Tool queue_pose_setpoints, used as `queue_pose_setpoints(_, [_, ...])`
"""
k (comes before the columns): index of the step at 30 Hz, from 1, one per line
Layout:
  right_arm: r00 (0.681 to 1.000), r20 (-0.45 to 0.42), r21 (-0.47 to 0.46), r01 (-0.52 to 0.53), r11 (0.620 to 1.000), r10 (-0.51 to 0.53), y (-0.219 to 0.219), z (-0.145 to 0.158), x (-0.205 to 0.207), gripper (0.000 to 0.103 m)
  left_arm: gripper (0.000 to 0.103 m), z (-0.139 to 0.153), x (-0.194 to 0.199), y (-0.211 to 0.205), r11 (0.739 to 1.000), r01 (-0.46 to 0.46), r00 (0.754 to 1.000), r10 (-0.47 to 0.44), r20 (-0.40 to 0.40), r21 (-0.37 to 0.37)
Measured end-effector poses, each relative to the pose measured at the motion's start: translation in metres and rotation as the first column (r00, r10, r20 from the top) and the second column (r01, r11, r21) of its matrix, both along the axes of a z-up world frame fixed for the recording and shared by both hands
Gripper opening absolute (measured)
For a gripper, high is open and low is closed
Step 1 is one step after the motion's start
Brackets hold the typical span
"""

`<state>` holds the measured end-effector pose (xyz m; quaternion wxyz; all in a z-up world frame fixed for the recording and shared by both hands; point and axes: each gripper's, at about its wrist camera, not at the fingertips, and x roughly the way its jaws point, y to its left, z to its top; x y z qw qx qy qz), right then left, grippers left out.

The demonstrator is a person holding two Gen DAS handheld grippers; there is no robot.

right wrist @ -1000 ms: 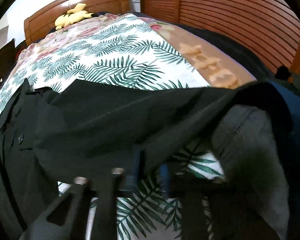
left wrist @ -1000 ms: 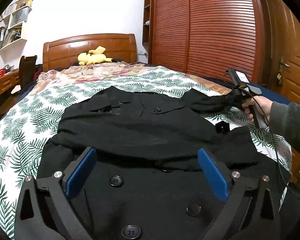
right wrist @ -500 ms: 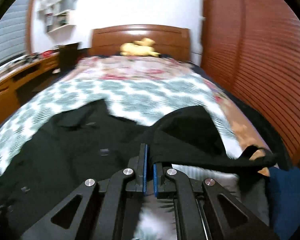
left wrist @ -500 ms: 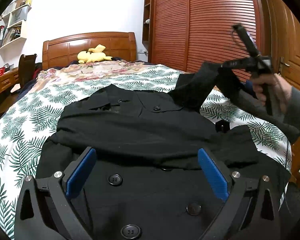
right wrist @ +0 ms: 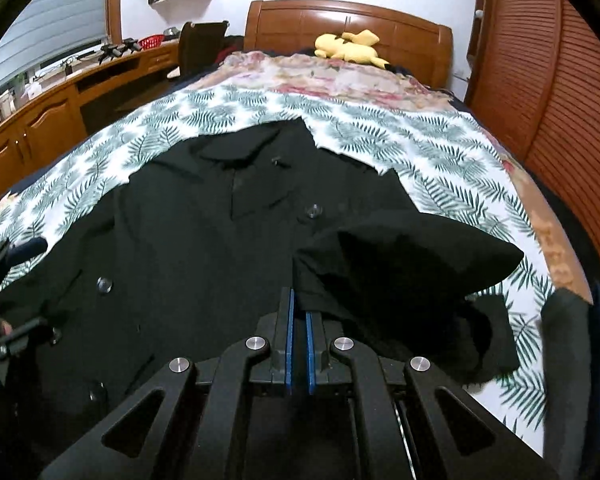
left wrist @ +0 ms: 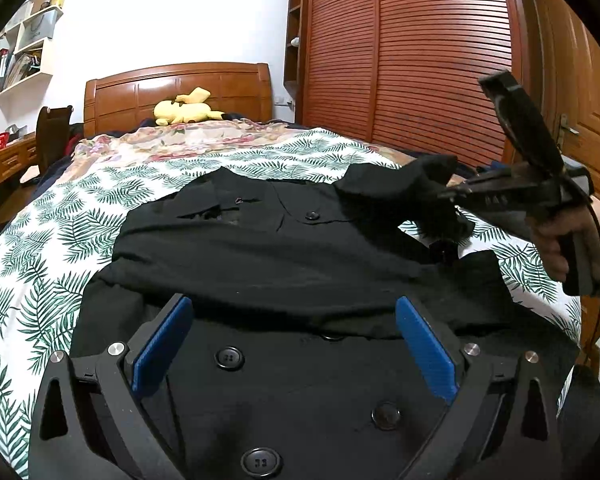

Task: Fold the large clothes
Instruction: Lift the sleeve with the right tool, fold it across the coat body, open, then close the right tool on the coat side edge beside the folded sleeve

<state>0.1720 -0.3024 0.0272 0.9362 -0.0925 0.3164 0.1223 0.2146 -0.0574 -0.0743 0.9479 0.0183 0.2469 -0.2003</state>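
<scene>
Sleeve (right wrist: pixel 400 264) now lower, pinched in closed right claw (right wrist: pixel 298 320)

Matt black cloth coat (left wrist: pixel 300 264), glossy wooden headboard (left wrist: pixel 180 88), printed cotton bedspread (left wrist: pixel 60 240)

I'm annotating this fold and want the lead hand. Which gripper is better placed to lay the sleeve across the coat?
Right. The right gripper is shut on the sleeve, held above the coat. The left gripper is open over the hem, holding nothing.
</scene>
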Motion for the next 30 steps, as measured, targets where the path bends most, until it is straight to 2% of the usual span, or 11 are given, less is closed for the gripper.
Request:
queue_pose_setpoints(3, [1.0, -0.009, 0.006, 0.003, 1.0, -0.003, -0.003, 0.003, 0.008, 0.005, 0.101, 0.0, 0.0, 0.0, 1.0, 0.001, 1.0, -0.001, -0.001, 0.002])
queue_pose_setpoints(4, [1.0, -0.009, 0.007, 0.003, 1.0, -0.003, -0.002, 0.005, 0.003, 0.009, 0.101, 0.0, 0.0, 0.0, 1.0, 0.0, 1.0, 0.0, -0.001, 0.002])
queue_pose_setpoints(6, [1.0, 0.001, 0.0, 0.007, 1.0, -0.007, -0.004, 0.014, 0.0, 0.022, 0.101, 0.0, 0.0, 0.0, 1.0, 0.0, 1.0, 0.0, -0.001, 0.001])
queue_pose_setpoints(8, [1.0, 0.029, 0.002, 0.009, 1.0, -0.009, -0.008, 0.019, -0.003, 0.044, 0.101, 0.0, 0.0, 0.0, 1.0, 0.001, 1.0, -0.001, -0.001, 0.002])
queue_pose_setpoints(9, [0.999, 0.044, 0.005, 0.011, 1.0, -0.011, -0.01, 0.02, -0.007, 0.047, 0.101, 0.0, 0.0, 0.0, 1.0, 0.001, 1.0, -0.001, -0.001, 0.003])
queue_pose_setpoints(14, [0.994, 0.096, 0.017, 0.044, 0.999, -0.045, -0.027, 0.027, -0.015, 0.052, 0.101, 0.0, 0.0, -0.001, 1.0, 0.002, 1.0, -0.002, -0.002, 0.008])
queue_pose_setpoints(19, [0.986, 0.087, 0.005, 0.139, 0.99, -0.139, -0.057, 0.015, 0.001, 0.054, 0.101, -0.002, 0.002, -0.002, 1.0, 0.002, 1.0, -0.002, -0.005, 0.014])
queue_pose_setpoints(30, [0.937, -0.039, -0.032, 0.347, 0.937, -0.348, -0.111, -0.032, 0.062, 0.055, 0.101, -0.003, 0.003, -0.004, 1.0, 0.006, 1.0, -0.005, -0.016, 0.017])
